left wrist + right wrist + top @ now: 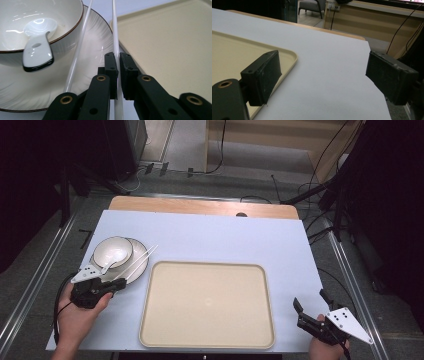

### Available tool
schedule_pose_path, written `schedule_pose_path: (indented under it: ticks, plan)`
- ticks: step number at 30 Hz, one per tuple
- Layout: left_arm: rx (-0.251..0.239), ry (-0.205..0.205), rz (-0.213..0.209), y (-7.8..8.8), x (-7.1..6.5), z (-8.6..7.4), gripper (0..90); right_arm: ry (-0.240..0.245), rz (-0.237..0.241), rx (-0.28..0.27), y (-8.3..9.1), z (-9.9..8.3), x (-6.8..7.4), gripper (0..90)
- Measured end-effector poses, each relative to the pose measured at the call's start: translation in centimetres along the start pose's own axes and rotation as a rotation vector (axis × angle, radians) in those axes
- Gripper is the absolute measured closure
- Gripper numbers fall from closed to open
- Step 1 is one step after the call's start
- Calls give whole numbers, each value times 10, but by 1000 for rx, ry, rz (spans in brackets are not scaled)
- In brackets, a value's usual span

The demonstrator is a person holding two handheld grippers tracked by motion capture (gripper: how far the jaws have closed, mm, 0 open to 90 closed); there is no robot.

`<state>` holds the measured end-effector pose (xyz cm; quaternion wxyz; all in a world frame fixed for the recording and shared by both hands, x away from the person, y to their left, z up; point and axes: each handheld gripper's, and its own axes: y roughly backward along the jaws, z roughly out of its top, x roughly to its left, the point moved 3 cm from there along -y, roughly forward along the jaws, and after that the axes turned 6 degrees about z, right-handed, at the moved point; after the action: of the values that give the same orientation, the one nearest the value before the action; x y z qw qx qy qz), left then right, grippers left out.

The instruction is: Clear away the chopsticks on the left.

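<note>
A white bowl [113, 251] with a white spoon [110, 263] in it stands on a white plate [136, 261] at the table's left. Two white chopsticks [140, 262] lie across the plate's right side. My left gripper [119, 282] is shut on the right-hand chopstick [115, 32], pinched between its pads; the other chopstick [79, 45] rests on the plate [97, 42] beside the bowl [37, 15]. A beige tray [207, 304] lies bare in the middle. My right gripper [311, 306] stands open over the table's front right corner, nothing between its jaws.
The tray's corner [287, 53] lies left of the right gripper, over a pale blue table cover [225, 237]. Metal rails run along both table sides. Cables and dark stands lie on the floor beyond the far edge.
</note>
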<state>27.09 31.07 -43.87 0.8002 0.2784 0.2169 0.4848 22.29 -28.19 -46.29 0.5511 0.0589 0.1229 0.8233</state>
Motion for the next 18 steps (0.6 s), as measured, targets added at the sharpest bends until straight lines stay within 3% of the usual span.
schedule_pose_path:
  ticks: [8,18]
  plan:
    - [-2,-9,-27,-1,-12,1,854,-1,0,-2,0,0,0,134]
    - [-4,-36,-27,-3,-26,1,854,-4,-1,-2,1,0,0,134]
